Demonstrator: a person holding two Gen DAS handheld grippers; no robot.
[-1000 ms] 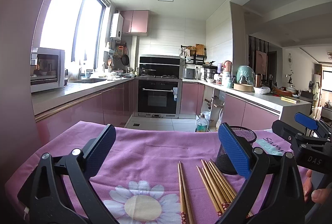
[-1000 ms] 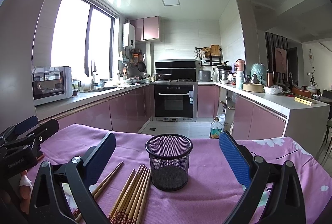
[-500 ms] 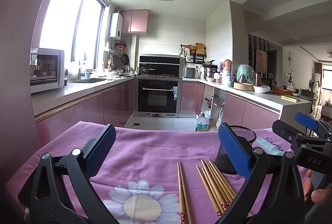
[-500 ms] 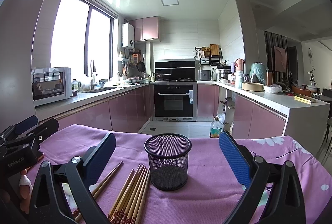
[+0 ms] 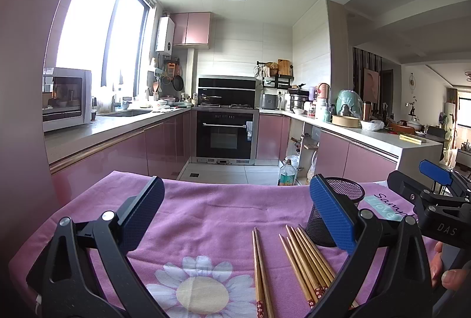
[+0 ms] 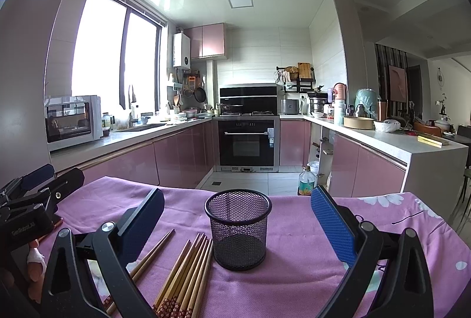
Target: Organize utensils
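A black mesh cup (image 6: 238, 229) stands upright and empty on the purple flowered cloth (image 6: 297, 282); it also shows in the left wrist view (image 5: 347, 194), partly behind my finger. Several wooden chopsticks (image 6: 188, 273) lie in a bundle just left of the cup, and a separate pair (image 6: 150, 253) lies further left. In the left wrist view the bundle (image 5: 306, 262) and the pair (image 5: 260, 271) lie on the cloth. My left gripper (image 5: 235, 215) is open and empty above the cloth. My right gripper (image 6: 237, 218) is open and empty, with the cup between its fingers' lines.
The cloth-covered table's far edge (image 5: 220, 185) drops to the kitchen floor. A plastic bottle (image 6: 306, 184) stands on the floor beyond. Counters with an oven (image 6: 248, 141) and a microwave (image 6: 73, 120) line the far walls.
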